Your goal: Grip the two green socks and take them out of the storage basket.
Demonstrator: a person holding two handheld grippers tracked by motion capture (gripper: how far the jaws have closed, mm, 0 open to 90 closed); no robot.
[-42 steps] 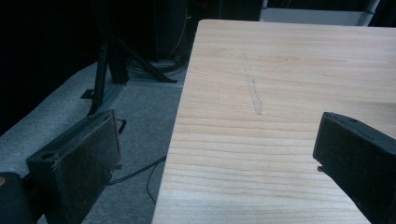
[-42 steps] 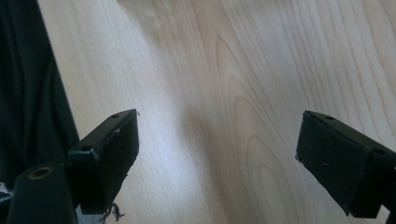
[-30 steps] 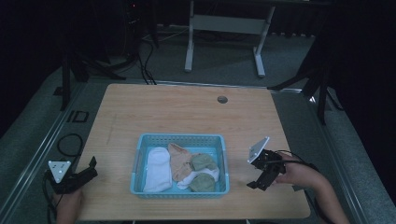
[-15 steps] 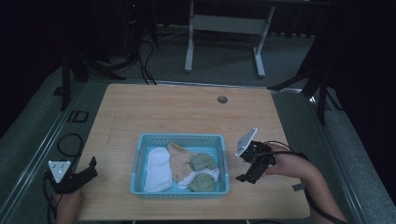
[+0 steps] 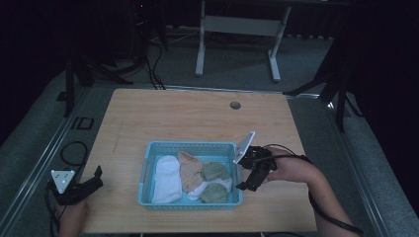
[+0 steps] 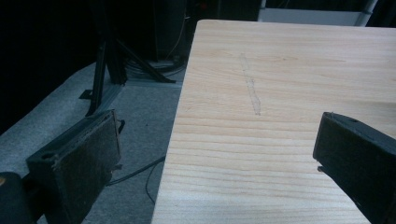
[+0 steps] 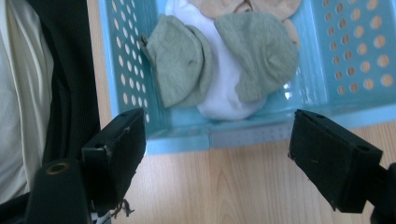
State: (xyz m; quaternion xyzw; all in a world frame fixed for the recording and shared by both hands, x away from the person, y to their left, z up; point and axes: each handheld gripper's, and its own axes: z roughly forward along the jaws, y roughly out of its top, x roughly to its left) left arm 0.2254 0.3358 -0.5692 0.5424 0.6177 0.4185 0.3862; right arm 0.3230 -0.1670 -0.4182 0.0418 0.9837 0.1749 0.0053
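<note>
Right tool (image 7: 217, 154) wide open, empty, beside basket (image 7: 177, 140), 2 green socks (image 7: 180, 65) close-up

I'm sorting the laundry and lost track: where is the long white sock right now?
In the high view, the long white sock lies in the left part of the blue basket, beside the tan sock, toward the near edge of the wooden table.

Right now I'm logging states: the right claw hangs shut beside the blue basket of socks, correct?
Not quite. The right claw hangs open, not shut: the right gripper view shows its jaws set wide apart. It is beside the blue basket of socks.
</note>
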